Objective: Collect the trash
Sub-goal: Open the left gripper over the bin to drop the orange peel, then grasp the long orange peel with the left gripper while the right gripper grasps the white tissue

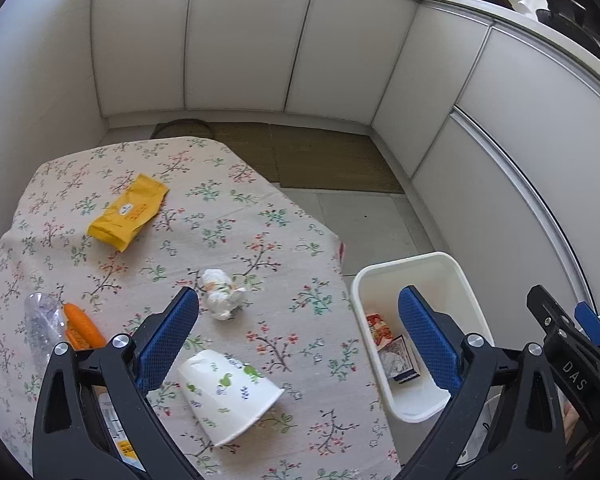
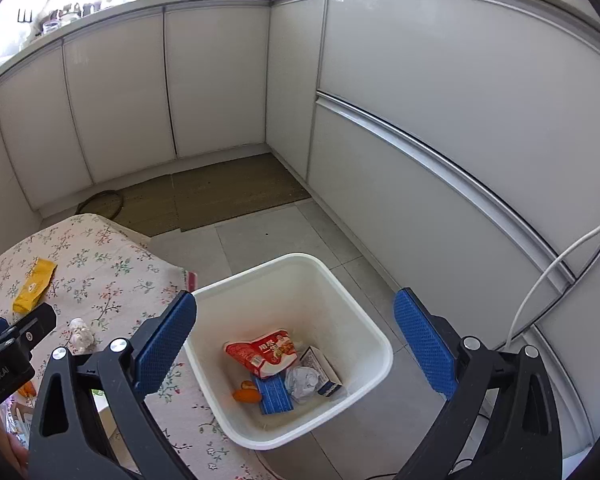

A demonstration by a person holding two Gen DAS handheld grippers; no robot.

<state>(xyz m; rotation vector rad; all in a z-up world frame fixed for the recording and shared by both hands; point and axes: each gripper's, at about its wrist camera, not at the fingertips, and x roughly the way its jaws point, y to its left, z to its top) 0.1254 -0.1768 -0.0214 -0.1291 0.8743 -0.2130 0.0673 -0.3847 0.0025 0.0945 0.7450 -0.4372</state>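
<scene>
A white bin stands on the floor beside the table and holds a red packet, a small box, crumpled paper and other scraps. On the floral cloth lie a tipped paper cup, a crumpled white wad, a yellow packet, and a clear bottle with an orange wrapper. My left gripper is open and empty above the cup and the table's right edge. My right gripper is open and empty above the bin.
White cabinet fronts run along the back and right. A brown mat lies on the tiled floor beyond the table. A white cable hangs at the right. A printed paper lies under my left gripper's body.
</scene>
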